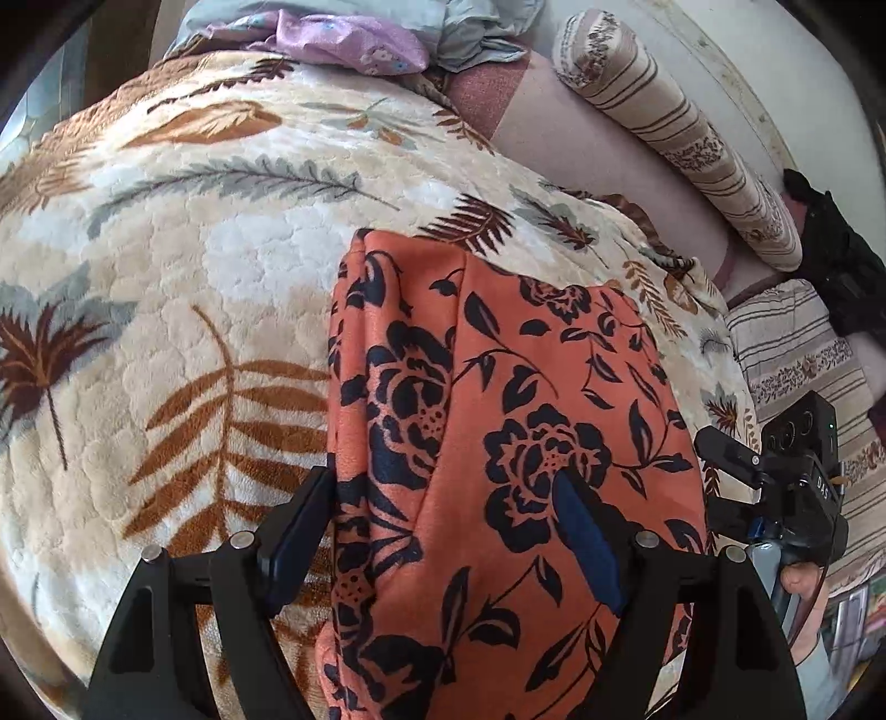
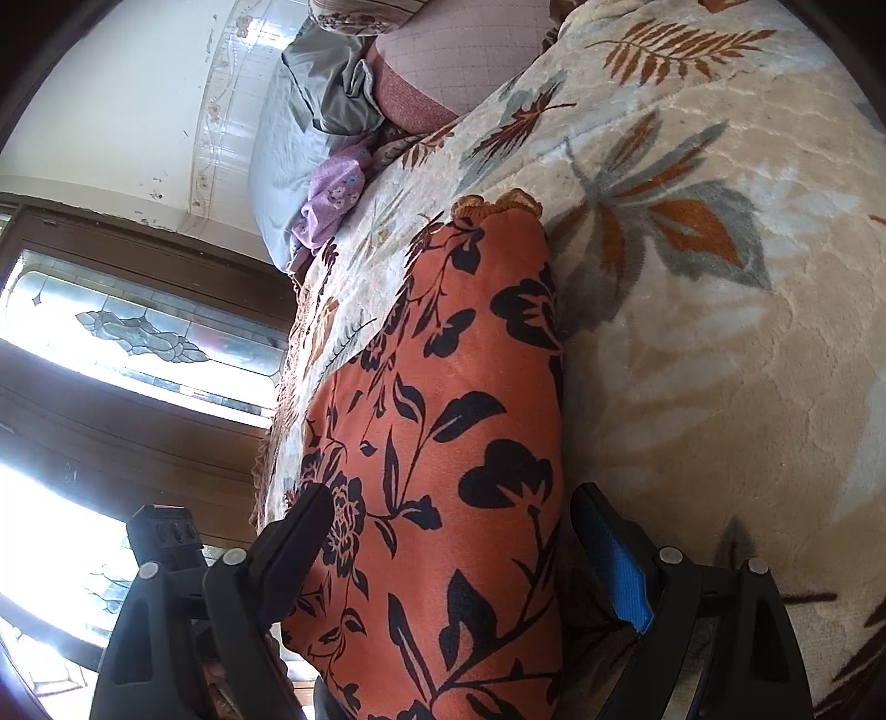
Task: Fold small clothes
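Left wrist view has the left gripper (image 1: 443,526) at the bottom of the frame with its jaws spread wide; one black finger sits at the left edge of the orange floral garment (image 1: 498,443) and the blue-padded finger rests over its printed surface, so the cloth runs between and under them without being pinched. The garment lies folded into a long strip with a lengthwise crease, stretching away from the jaws across the cream leaf-patterned blanket (image 1: 194,277) that covers the bed. To the right of the strip, the right gripper (image 1: 720,454) shows as a black body with a camera block, and a hand (image 1: 803,587) grips its handle below. Farther back lie a striped bolster (image 1: 664,122), a lilac flowered cloth (image 1: 354,44) and a grey-blue bundle (image 1: 476,27) near the head of the bed. Right wrist view shows the right gripper (image 2: 454,548) likewise spread wide, its dark finger against one long edge of the orange floral garment (image 2: 454,415) and its blue-padded finger just beside the other edge, with no squeeze visible on the fabric. The strip reaches forward over the same blanket (image 2: 720,332), ending at a rounded fold. Beyond it are the lilac cloth (image 2: 332,194) and grey-blue bundle (image 2: 310,111), with a brown-framed patterned glass window (image 2: 138,332) off to the left.
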`<state>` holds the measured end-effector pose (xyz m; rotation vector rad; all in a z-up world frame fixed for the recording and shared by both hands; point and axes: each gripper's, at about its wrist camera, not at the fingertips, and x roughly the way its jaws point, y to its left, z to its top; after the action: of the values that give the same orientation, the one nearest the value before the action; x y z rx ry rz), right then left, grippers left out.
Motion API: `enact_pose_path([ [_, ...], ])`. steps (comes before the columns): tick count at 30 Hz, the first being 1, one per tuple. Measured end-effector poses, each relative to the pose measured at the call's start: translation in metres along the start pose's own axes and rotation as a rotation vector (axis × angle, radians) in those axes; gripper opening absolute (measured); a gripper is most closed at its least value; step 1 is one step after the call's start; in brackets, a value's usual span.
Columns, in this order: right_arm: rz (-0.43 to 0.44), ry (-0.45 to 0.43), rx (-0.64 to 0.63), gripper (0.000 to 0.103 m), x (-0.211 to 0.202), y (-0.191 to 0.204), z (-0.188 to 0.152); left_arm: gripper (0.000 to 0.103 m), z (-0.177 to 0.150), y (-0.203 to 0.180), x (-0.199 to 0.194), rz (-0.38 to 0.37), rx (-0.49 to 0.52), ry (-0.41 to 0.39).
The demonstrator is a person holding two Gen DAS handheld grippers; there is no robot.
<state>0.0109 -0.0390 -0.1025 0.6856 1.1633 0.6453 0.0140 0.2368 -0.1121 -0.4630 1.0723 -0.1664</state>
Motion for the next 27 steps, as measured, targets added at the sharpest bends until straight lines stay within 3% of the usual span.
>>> enact_pose_path([
  [2,-0.011,0.036,0.002,0.089,0.013,0.000,0.001,0.081,-0.002,0.007,0.012,-0.012,-0.031,0.041],
  [7,-0.045,0.045,-0.071,0.086,0.023,0.014,-0.002,0.080,-0.002,0.006,0.009,-0.034,-0.018,0.029],
  [10,-0.094,0.069,-0.075,0.063,0.030,0.010,-0.001,0.067,-0.001,0.010,0.013,-0.058,-0.030,0.036],
  [13,-0.078,0.073,-0.062,0.058,0.028,0.002,-0.001,0.053,0.000,0.015,0.011,-0.087,-0.039,0.043],
  [16,-0.091,0.080,-0.084,0.054,0.027,0.003,-0.001,0.046,-0.002,0.016,0.009,-0.103,-0.036,0.045],
  [22,-0.091,0.076,-0.075,0.052,0.025,0.004,-0.002,0.043,-0.003,0.022,0.005,-0.126,-0.060,0.044],
  [24,-0.048,0.069,-0.012,0.058,0.024,-0.005,-0.002,0.046,-0.003,0.026,0.005,-0.134,-0.065,0.048],
  [27,-0.018,0.070,0.022,0.059,0.024,-0.009,0.000,0.050,-0.003,0.029,0.004,-0.145,-0.073,0.057],
])
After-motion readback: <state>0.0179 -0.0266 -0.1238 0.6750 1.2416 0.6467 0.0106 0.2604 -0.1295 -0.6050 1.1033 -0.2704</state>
